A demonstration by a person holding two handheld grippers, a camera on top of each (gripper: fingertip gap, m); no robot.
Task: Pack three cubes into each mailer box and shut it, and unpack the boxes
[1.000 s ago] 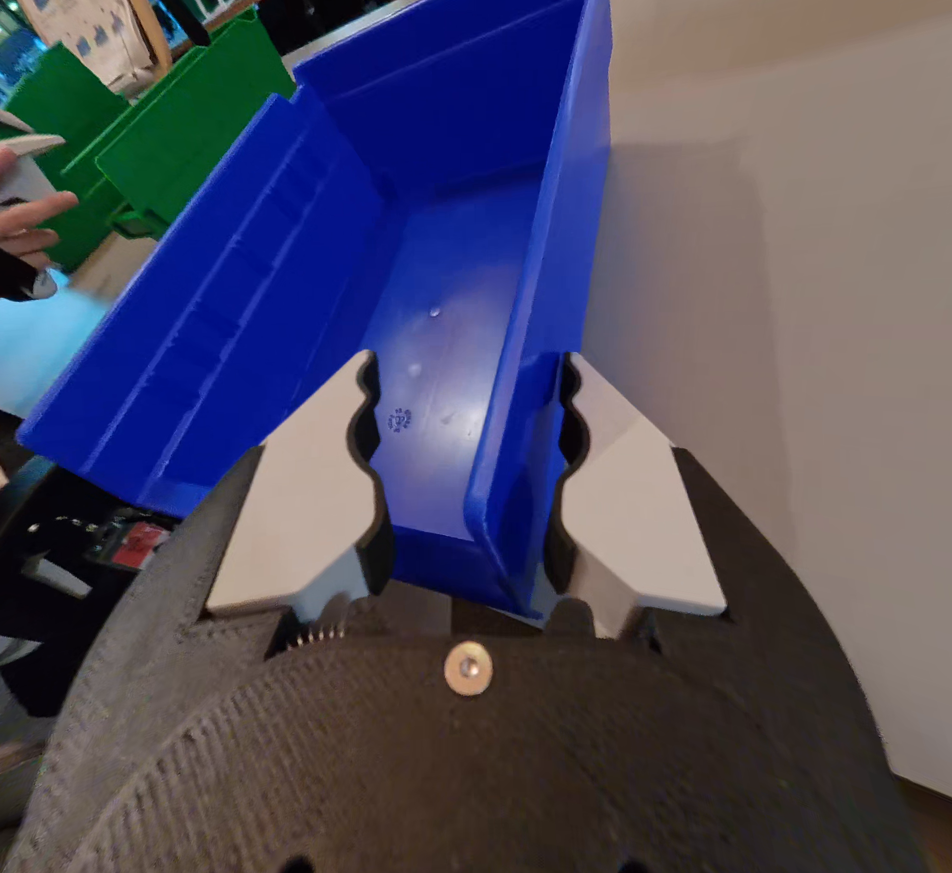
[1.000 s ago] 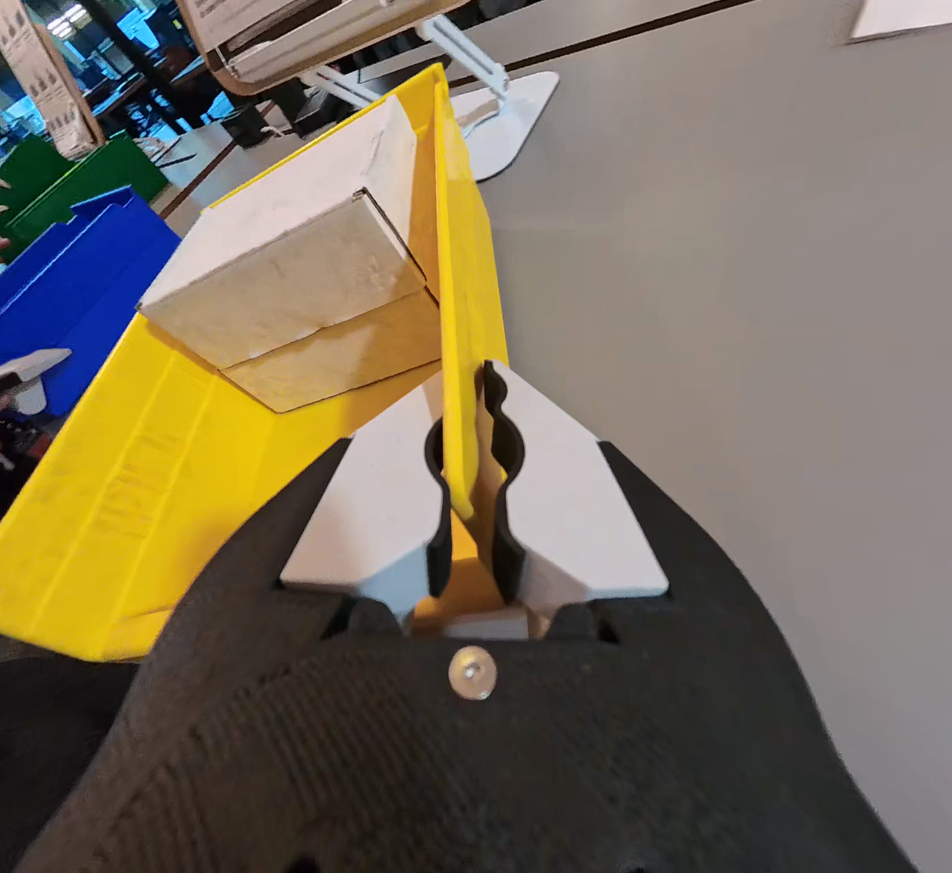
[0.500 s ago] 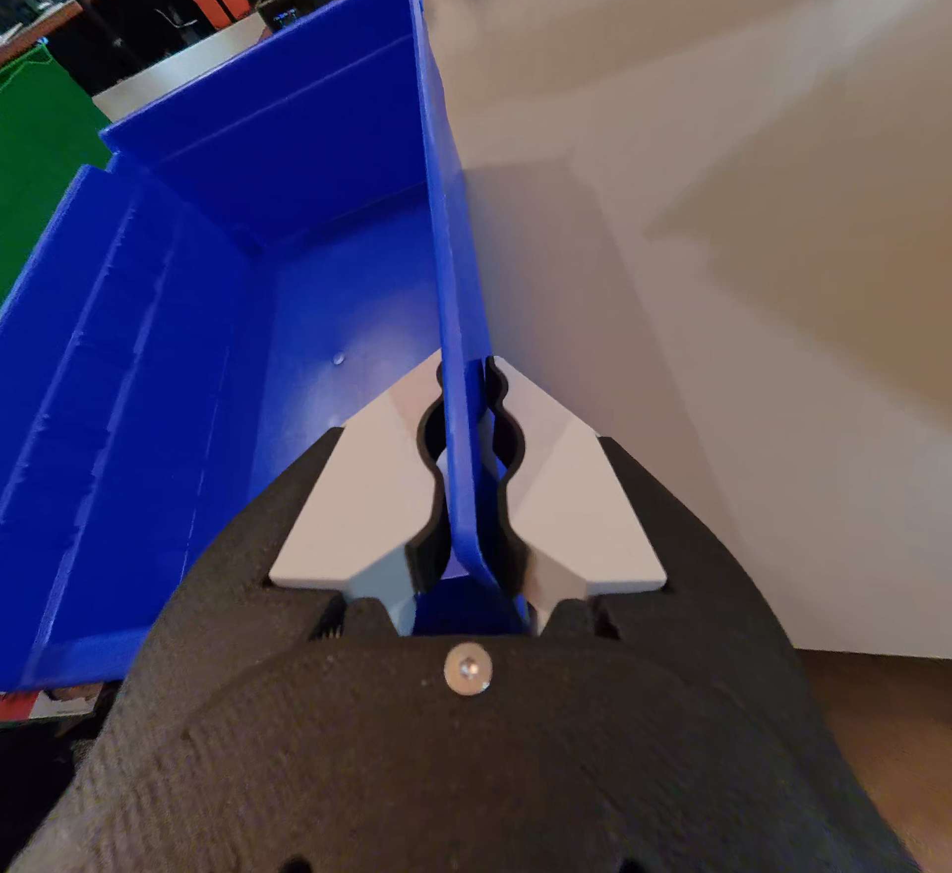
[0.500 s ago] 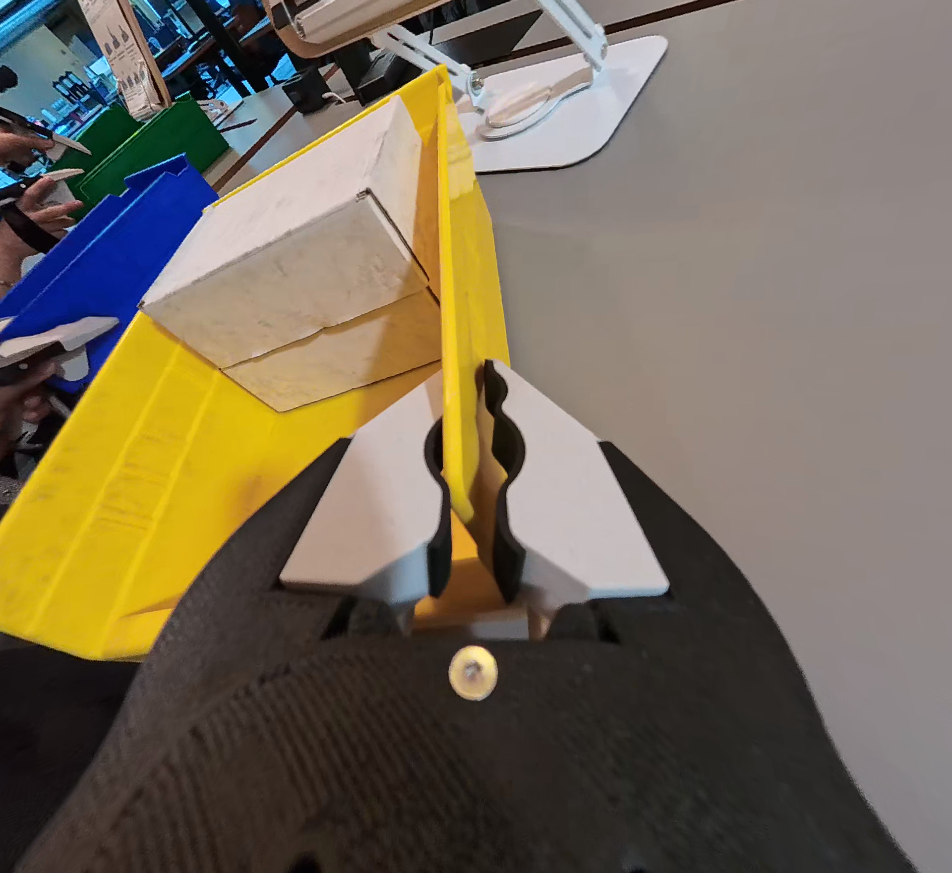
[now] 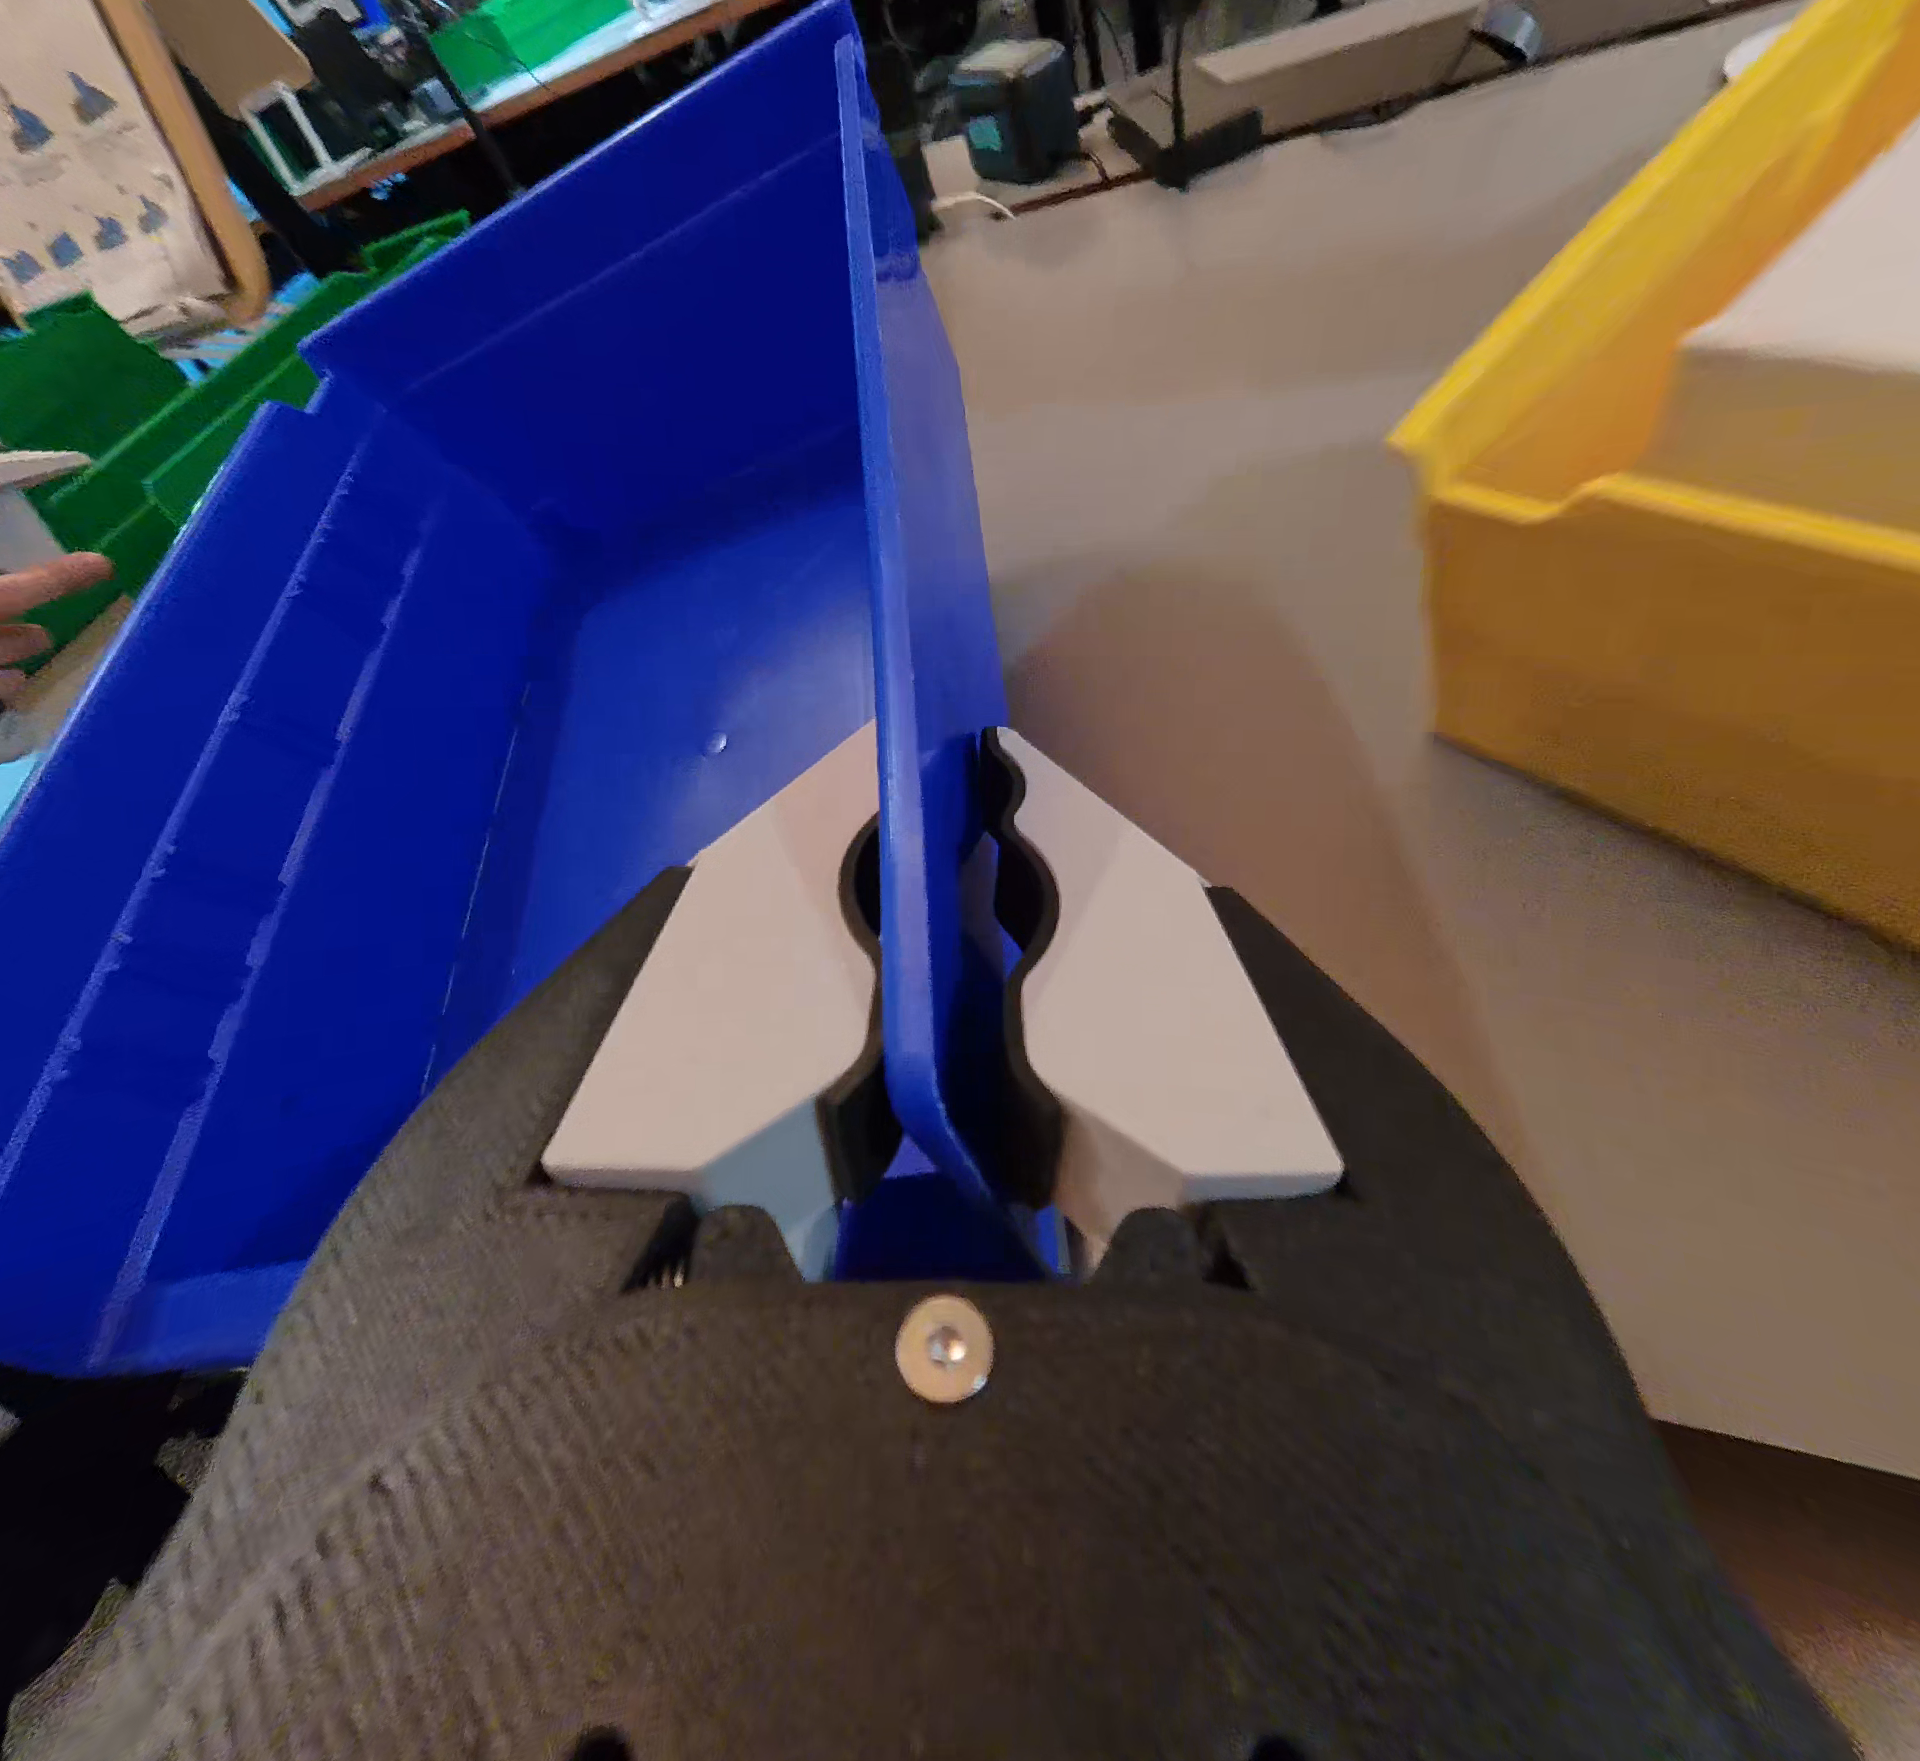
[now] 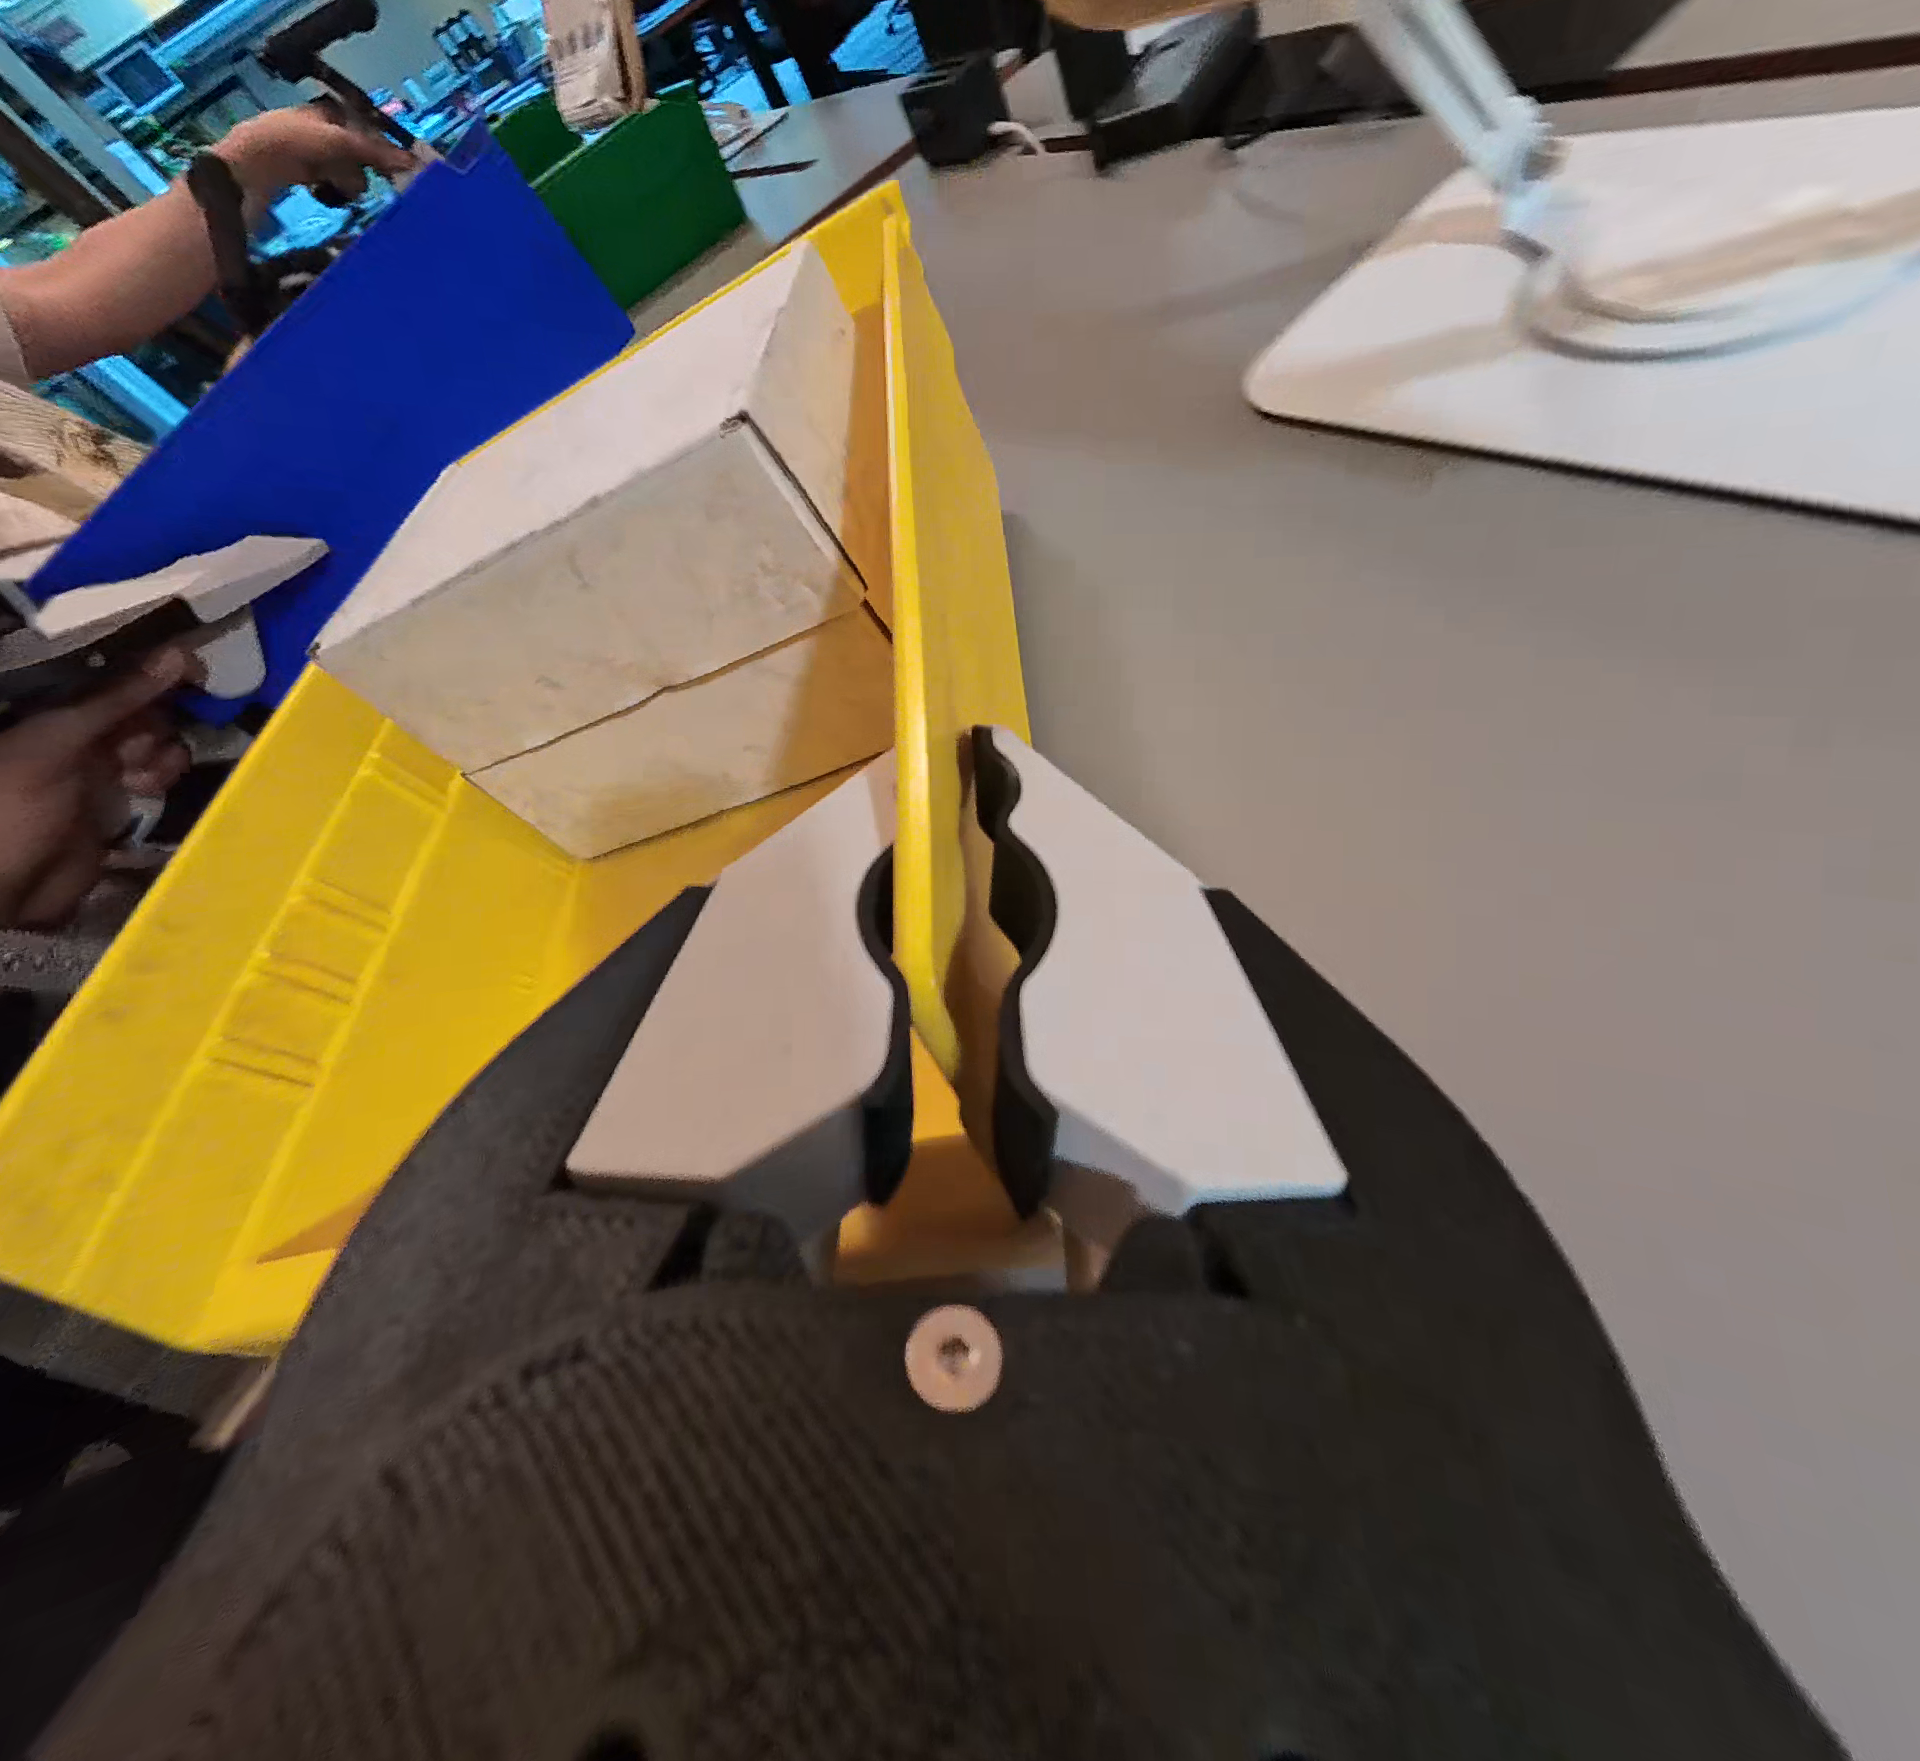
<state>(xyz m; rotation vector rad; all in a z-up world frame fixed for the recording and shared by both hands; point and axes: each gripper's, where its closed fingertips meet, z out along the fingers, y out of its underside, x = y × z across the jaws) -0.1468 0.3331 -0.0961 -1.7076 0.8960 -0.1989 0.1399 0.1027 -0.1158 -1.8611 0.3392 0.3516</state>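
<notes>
My left gripper (image 5: 940, 973) is shut on the right side wall of an empty blue bin (image 5: 665, 423), which is tilted on the grey table. My right gripper (image 6: 940, 984) is shut on the right side wall of a yellow bin (image 6: 312, 963). Two closed white mailer boxes (image 6: 623, 568) lie stacked inside the yellow bin against that wall. The yellow bin (image 5: 1662, 631) with a white box also shows at the right of the left wrist view. The blue bin (image 6: 395, 402) and my left gripper (image 6: 177, 589) show at the left of the right wrist view. No cubes are in view.
A white stand base (image 6: 1621, 340) with a tilted wooden board sits on the grey table (image 6: 1455, 776) to the right. Green bins (image 5: 156, 454) and another person's arm (image 6: 135, 257) are off to the left. Cluttered desks fill the background. About 35 cm separates my left fingertips from my right.
My left gripper closed on the blue bin's right wall, and the bin has swung so the yellow bin now shows beside it. My right gripper kept its hold while the yellow bin shifted.
</notes>
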